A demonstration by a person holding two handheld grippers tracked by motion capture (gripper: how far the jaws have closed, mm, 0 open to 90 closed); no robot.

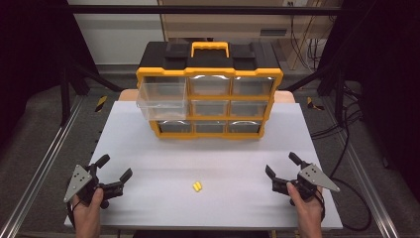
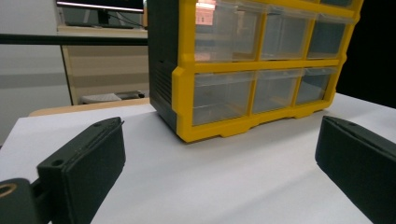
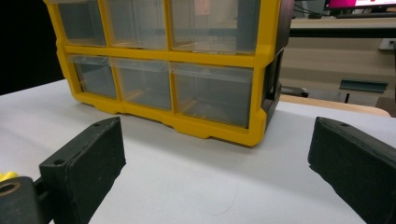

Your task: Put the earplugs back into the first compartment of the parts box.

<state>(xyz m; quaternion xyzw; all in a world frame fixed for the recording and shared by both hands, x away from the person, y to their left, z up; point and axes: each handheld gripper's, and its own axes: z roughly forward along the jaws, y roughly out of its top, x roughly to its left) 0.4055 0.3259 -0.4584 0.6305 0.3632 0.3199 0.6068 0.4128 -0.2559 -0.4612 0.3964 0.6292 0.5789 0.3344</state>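
Standing at table rear, drawer organizer: top-left drawer pulled out, looks empty; both grippers' fingers apart.

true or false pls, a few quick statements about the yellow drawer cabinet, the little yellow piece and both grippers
1. The top-left clear plastic drawer of the yellow and black drawer cabinet is pulled out. True.
2. The small yellow piece lies inside that drawer. False: it lies on the white table, between the grippers.
3. The left gripper is open with nothing between its jaws. True.
4. The right gripper is shut on the yellow piece. False: it is open and apart from it.
5. The cabinet lies on its back. False: it stands upright.
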